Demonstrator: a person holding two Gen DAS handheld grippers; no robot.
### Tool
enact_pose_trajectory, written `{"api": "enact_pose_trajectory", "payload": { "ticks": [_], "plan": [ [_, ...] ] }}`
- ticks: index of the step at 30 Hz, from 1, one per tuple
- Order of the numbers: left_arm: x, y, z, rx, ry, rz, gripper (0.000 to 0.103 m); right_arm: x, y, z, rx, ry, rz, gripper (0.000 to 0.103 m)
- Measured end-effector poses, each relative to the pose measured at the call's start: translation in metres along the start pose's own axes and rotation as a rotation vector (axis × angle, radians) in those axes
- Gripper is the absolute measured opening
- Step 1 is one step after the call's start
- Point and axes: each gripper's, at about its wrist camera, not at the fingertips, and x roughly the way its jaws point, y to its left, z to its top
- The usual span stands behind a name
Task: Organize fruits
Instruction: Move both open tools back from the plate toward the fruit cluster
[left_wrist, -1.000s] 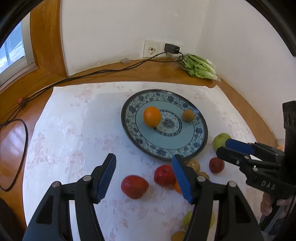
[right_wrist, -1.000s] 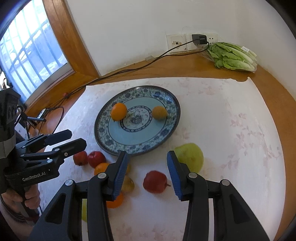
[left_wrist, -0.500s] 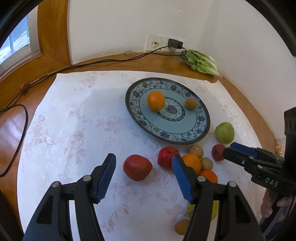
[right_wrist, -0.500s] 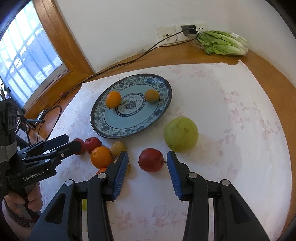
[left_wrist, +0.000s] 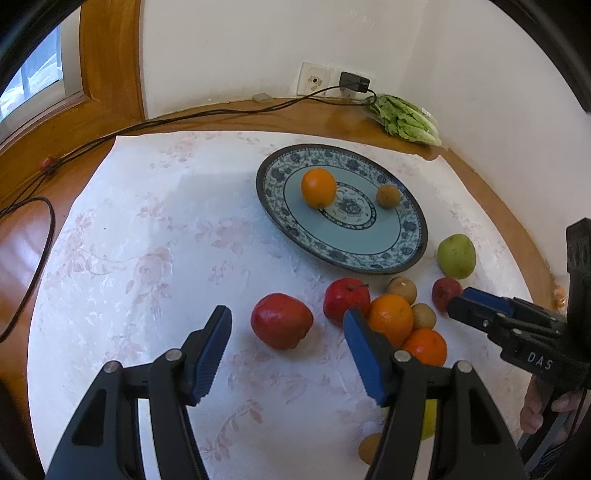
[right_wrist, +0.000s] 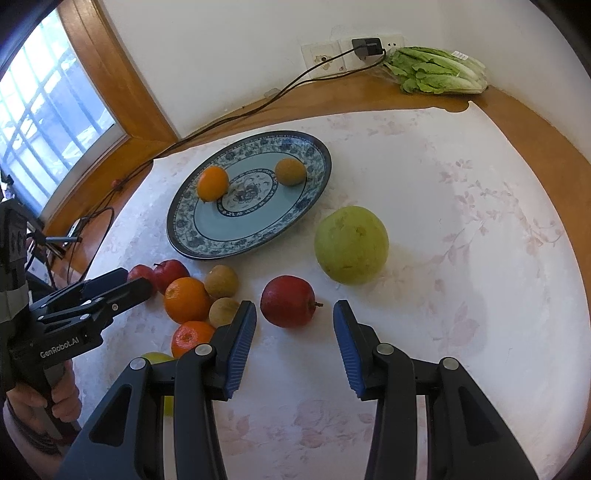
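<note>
1. The right gripper is open and holds nothing. A small red apple sits on the worktop just ahead of the gap between its jaws, nearly centred and a little toward the left jaw, touching neither.
2. The left gripper is also open and empty, set wider. A bigger red apple lies just ahead of its gap, about centred.
3. Each hand has its own fruit straight in front; neither needs to cross over. I'd guess both are lining up a pick, and the move wanted is forward and down.
4. The small apple lies on its side: its stem points toward the right jaw, so its axis runs across the gap. It is roundish, so that should matter little.
5. The plate lies beyond the fruit, with an orange and a smaller brownish fruit on it.
6. A crowded heap, an orange among them, sits hard by the left gripper's right jaw; that jaw could nudge it.
7. A green apple rests beyond the right gripper, clear of the plate.
</note>
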Motion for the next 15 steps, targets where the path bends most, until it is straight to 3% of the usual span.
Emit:
{"api": "enact_pose_trajectory", "payload": {
  "ticks": [12, 15],
  "plan": [
    [0.0062, 0.0027, -0.0046, 0.0, 0.007, 0.014, 0.066, 0.007, 0.0004, -0.0013, -0.006, -0.006, -0.007, 0.045],
    [0.006, 0.0026, -0.0049, 0.001, 0.006, 0.014, 0.06, 0.0076, 0.0014, -0.0016, -0.012, -0.014, -0.01, 0.045]
  ]
}}
